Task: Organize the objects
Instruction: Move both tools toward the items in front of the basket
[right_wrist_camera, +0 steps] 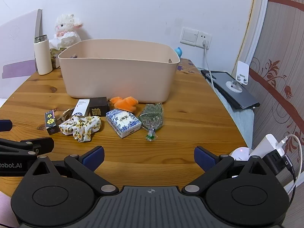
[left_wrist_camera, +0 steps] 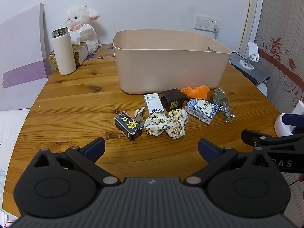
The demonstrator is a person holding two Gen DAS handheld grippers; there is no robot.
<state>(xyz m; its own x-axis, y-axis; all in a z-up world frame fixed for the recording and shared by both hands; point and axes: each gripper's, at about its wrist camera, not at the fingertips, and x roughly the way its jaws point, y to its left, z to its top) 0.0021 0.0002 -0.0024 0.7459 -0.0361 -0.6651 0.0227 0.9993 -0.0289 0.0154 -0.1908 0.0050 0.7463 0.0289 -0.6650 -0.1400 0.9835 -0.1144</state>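
Nothing is gathered yet: left gripper [left_wrist_camera: 151, 149] and right gripper [right_wrist_camera: 149, 156] hover spread and empty, so next comes grasping the floral scrunchie [left_wrist_camera: 167, 123] for the beige bin [left_wrist_camera: 171, 64].

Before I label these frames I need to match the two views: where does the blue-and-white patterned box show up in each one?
Left wrist view: the blue-and-white patterned box lies right of centre, between the floral cloth and the bag of green herbs.
Right wrist view: the same box lies left of centre, again between cloth and herbs.
Shared landmark: the beige bin behind it.
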